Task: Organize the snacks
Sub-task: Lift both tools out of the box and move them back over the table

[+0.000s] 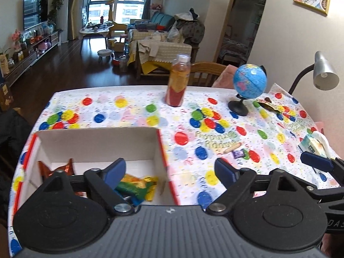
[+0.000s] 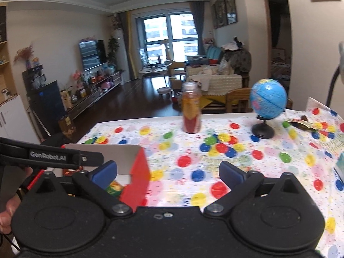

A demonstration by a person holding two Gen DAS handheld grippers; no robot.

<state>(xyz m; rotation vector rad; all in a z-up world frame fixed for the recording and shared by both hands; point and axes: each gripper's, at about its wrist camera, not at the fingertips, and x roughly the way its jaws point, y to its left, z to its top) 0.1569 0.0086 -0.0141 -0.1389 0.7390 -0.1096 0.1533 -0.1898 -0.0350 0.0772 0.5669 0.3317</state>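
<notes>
A white box with red edges [image 1: 96,144] sits at the table's near left and holds a green-yellow snack bag [image 1: 137,186] and an orange-red packet [image 1: 64,167]. My left gripper [image 1: 169,172] is open and empty, above the box's right wall. A small purple candy [image 1: 238,153] and a tan stick snack [image 1: 232,148] lie on the cloth to the right. A dark wrapper [image 1: 268,105] lies near the globe. My right gripper [image 2: 167,172] is open and empty over the box's red corner [image 2: 137,185]; its blue fingertip also shows in the left wrist view [image 1: 316,161].
A juice bottle [image 1: 178,81] stands at the far edge. A blue globe [image 1: 249,83] stands at the back right, with a desk lamp [image 1: 324,71] beyond it. A tissue pack [image 1: 314,144] lies at the right edge. The dotted tablecloth [image 1: 129,116] covers the table.
</notes>
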